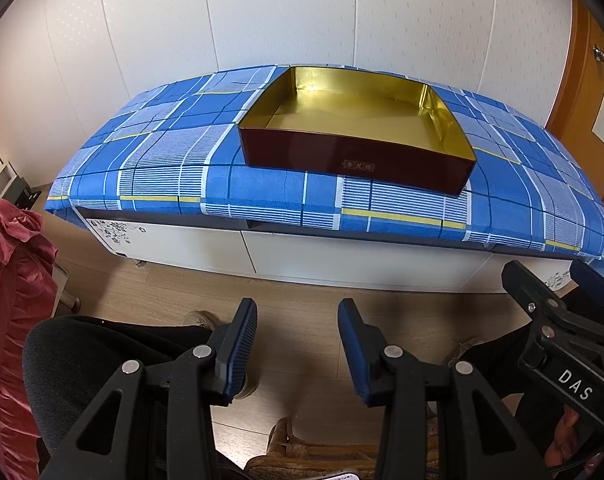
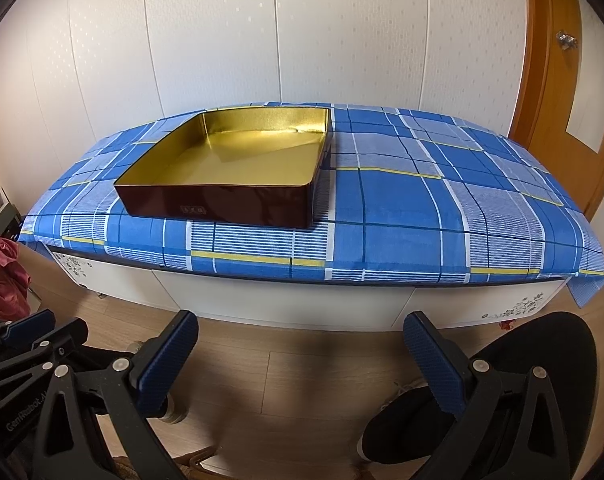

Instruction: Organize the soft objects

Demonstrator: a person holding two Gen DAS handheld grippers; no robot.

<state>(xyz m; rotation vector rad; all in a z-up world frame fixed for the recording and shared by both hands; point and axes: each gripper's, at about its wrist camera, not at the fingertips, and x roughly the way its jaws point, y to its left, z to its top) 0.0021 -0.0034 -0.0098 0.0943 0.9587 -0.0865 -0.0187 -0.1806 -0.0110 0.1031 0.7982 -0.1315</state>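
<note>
Across the left wrist view, the left gripper [image 1: 298, 344] is hanging low over the wooden floor [image 1: 302, 320] with its jaws spread apart and nothing between them, well short of the cabinet [image 1: 302, 256] draped in a blue plaid cloth [image 1: 162, 168]. A shallow gold-lined box [image 1: 354, 128] is sitting on that cloth toward the far right, with nothing inside it, and a crumpled red fabric [image 1: 6, 280] is lying at the near left edge, probably one of the soft things to sort. From the right wrist view, the right gripper [image 2: 300, 354] is likewise hovering released and holding nothing above the floor, with the box [image 2: 230, 168] appearing left of centre and the red fabric [image 2: 0, 272] barely showing at far left. No soft object is in the box yet. To do this step well, the left gripper should be reaching for a thick fold of the fabric, pinching deep enough that it does not slip.
</note>
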